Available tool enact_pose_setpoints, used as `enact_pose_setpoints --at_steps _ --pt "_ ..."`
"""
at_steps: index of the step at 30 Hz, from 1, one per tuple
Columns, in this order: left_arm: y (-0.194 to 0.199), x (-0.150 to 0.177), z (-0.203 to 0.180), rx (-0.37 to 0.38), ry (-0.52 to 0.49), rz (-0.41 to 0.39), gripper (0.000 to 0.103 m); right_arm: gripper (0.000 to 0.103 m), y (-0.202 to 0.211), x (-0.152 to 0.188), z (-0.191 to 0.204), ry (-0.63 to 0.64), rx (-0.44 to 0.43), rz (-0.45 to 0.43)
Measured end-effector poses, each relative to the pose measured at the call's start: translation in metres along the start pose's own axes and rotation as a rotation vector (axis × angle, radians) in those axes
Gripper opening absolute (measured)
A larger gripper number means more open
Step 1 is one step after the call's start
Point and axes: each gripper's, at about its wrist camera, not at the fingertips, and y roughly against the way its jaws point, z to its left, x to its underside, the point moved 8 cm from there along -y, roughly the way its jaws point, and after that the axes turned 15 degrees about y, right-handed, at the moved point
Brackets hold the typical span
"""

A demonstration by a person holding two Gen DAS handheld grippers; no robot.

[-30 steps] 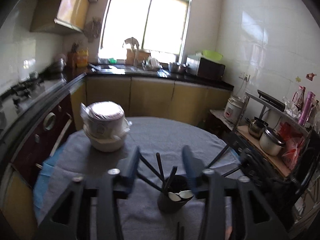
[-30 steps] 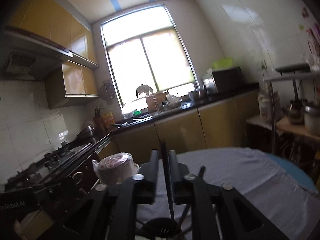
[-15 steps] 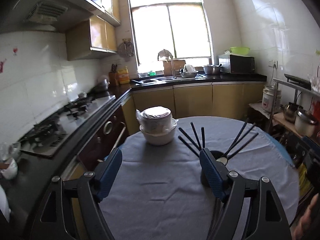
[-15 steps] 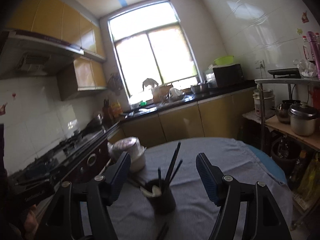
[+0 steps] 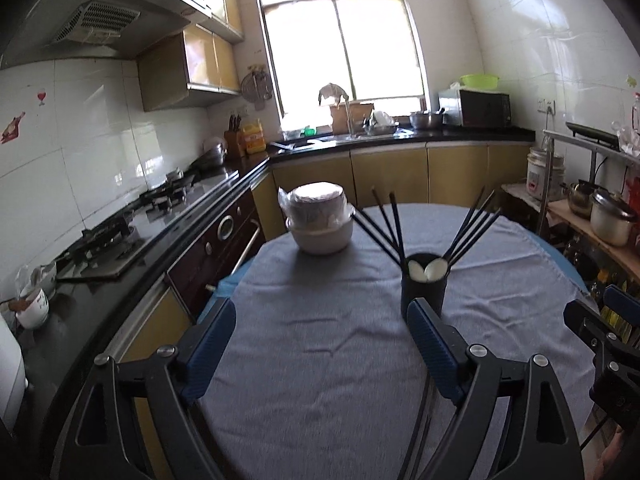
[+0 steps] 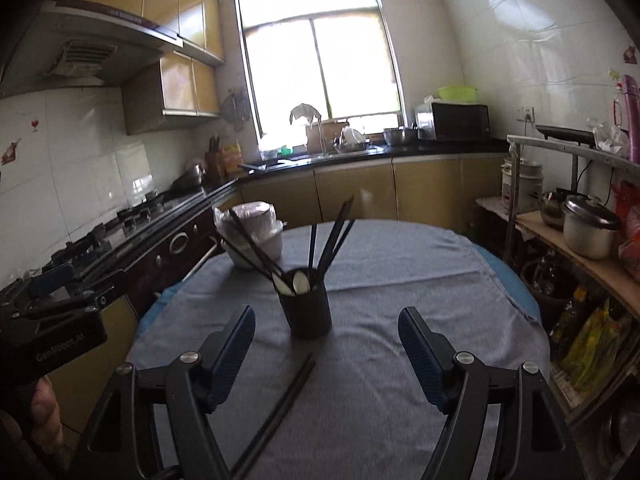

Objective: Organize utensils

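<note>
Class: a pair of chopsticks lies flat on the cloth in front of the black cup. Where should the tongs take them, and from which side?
Grip the chopsticks mid-length, from above, jaws across them: they lie flat, side by side, so one pinch probably catches both.

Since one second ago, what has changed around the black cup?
Both claws, left claw and right claw, drew back from the black cup and are opening, nothing between them. The right let go a chopstick. Cup and bowls stayed.

Chopsticks [image 6: 276, 412] on table [image 6: 400, 400], before holder [image 6: 306, 306]; bowls [image 6: 256, 236] behind.
</note>
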Motion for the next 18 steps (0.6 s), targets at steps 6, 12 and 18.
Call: enact_pose_setpoints --at_steps 6,12,18 --pt "-0.008 0.011 0.004 -0.026 0.015 0.041 0.088 0.077 -0.006 0.009 0.006 0.006 -0.026 0.052" --pt "-0.017 0.019 0.009 -0.055 0.017 0.072 0.088 0.078 -0.01 0.012 0.013 0.012 -0.041 0.073" --pt "-0.022 0.023 0.015 -0.101 0.021 0.08 0.088 0.078 -0.011 0.012 0.016 0.013 -0.047 0.086"
